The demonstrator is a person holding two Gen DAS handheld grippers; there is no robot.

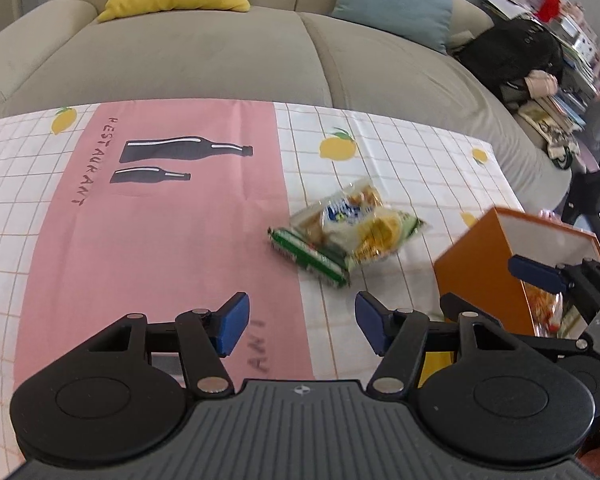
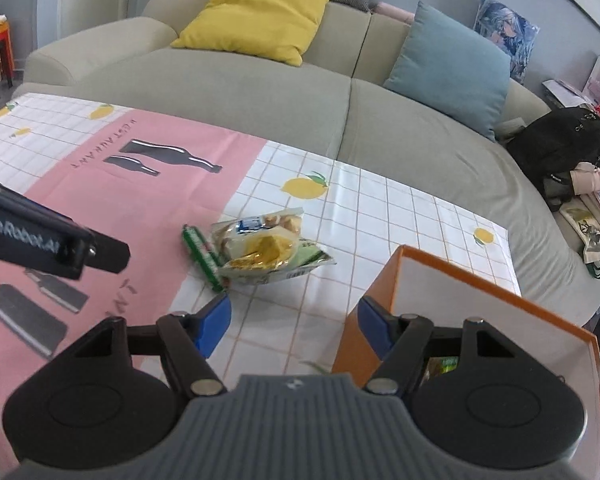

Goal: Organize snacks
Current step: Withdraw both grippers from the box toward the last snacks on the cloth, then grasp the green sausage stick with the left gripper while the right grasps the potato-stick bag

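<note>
So both grippers are empty right now. Closest in, the left gripper (image 1: pixel 300 326) has its blue pads spread apart with only tablecloth (image 1: pixel 160 240) between them, and the right gripper (image 2: pixel 294 326) is the same story, jaws parted and nothing in them.

Just past the right gripper, at about 2 o'clock in its view, sits the orange box (image 2: pixel 384 300) with its top open. You can spot some snack wrappers already inside it (image 1: pixel 546 308), so I'd say the sorting is partway done.

A bit farther out on the table is the little pile of snack packets (image 1: pixel 348 228), a clear bag with yellow bits lying over a green-edged one. From the left gripper that pile is at roughly 1 o'clock, and from the right it's at about 11 o'clock (image 2: pixel 260 252). Neither gripper touches it.

My read: this is the reach-for-the-next-snack step. Next move needs one gripper dropping onto the top bag and pinching a crinkly edge without dragging the one under it, then carrying it to the box.

Way back there's the sofa (image 2: pixel 260 92) with a yellow cushion (image 2: pixel 252 16).
</note>
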